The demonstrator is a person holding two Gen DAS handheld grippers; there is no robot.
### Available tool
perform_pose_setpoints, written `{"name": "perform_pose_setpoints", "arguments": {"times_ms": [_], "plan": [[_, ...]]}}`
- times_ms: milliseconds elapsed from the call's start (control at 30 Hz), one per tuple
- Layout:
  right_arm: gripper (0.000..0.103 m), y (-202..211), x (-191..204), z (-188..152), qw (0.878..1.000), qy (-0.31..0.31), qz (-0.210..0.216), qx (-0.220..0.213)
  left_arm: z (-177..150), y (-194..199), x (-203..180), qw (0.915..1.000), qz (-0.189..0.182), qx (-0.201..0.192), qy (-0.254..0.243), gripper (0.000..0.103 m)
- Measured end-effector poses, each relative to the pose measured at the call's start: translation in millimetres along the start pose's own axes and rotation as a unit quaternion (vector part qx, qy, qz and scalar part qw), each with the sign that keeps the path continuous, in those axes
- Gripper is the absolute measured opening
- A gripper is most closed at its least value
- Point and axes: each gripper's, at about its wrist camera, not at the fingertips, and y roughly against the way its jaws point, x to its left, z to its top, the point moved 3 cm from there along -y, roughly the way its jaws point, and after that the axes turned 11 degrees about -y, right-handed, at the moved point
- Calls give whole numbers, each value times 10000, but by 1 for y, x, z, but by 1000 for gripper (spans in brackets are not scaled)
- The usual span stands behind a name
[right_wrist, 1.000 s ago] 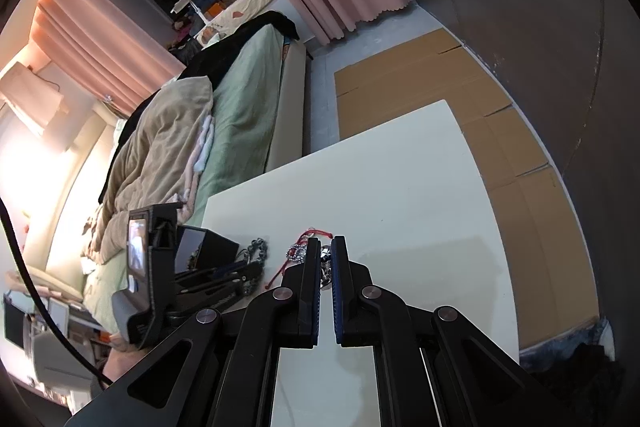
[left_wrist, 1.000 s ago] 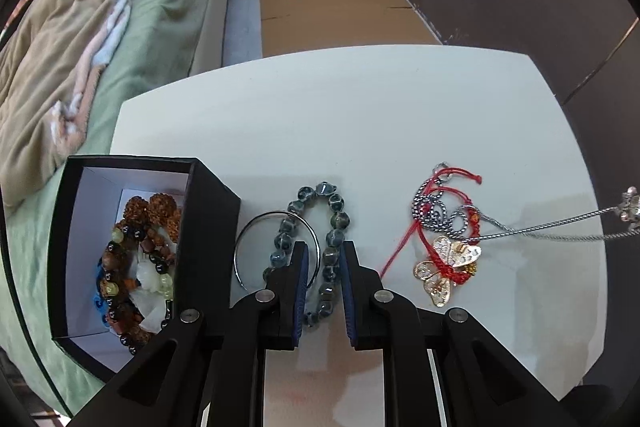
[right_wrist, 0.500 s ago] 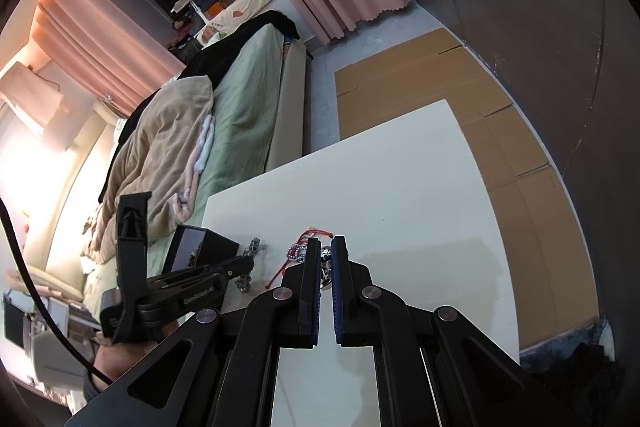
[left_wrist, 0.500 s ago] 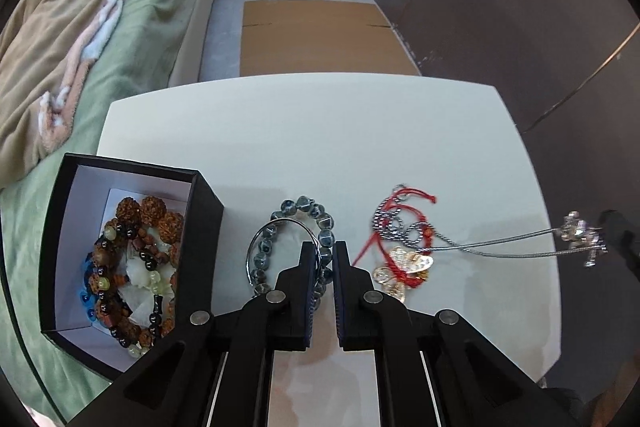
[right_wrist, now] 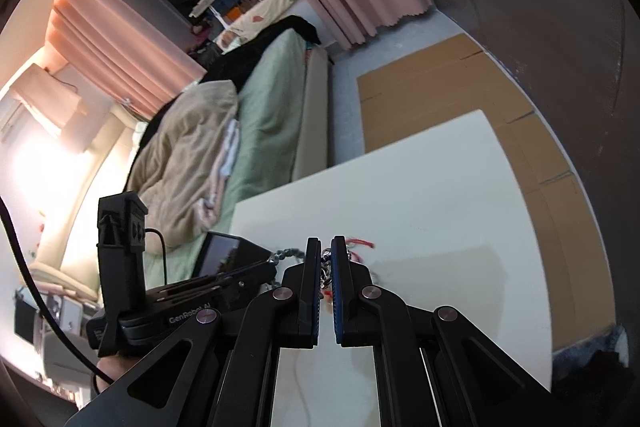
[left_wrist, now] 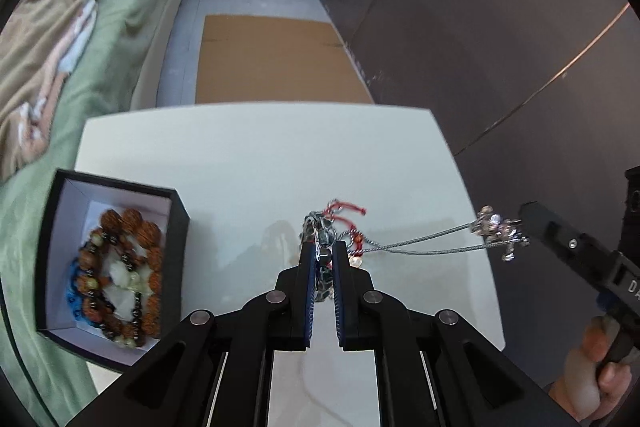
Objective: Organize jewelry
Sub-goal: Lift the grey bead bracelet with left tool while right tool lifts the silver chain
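Observation:
My left gripper [left_wrist: 323,251] is shut on a dark green bead bracelet [left_wrist: 322,255], which hangs between its pads above the white table [left_wrist: 240,155]. Just beyond it lies a tangle of red cord [left_wrist: 345,223] with a silver chain [left_wrist: 424,245] running out to the right. My right gripper [left_wrist: 532,223] is shut on that chain's charm end [left_wrist: 498,231] and holds it off the table. In the right wrist view the right gripper [right_wrist: 326,255] has chain links between its pads, and the left gripper [right_wrist: 272,267] shows at the left with the bead bracelet [right_wrist: 286,253].
A black box [left_wrist: 180,227] with a white lining stands at the table's left and holds several beaded bracelets [left_wrist: 120,267]. A bed [left_wrist: 120,27] with a green sheet runs along the left. Brown cardboard [left_wrist: 272,59] lies on the floor past the far edge. A hand [left_wrist: 588,379] holds the right gripper's handle.
My left gripper closed on the bead bracelet and rose with it, tilting up so more of the room shows. The thin silver bangle is no longer visible. The right gripper kept still.

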Motion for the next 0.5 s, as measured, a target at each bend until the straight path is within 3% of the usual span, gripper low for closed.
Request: {"name": "perform_pose_setpoints", "arguments": {"times_ms": [500], "plan": [[6,17,85,-1,9954,307,817,-384,7,72,45,9968,72,-752,274,8]]}}
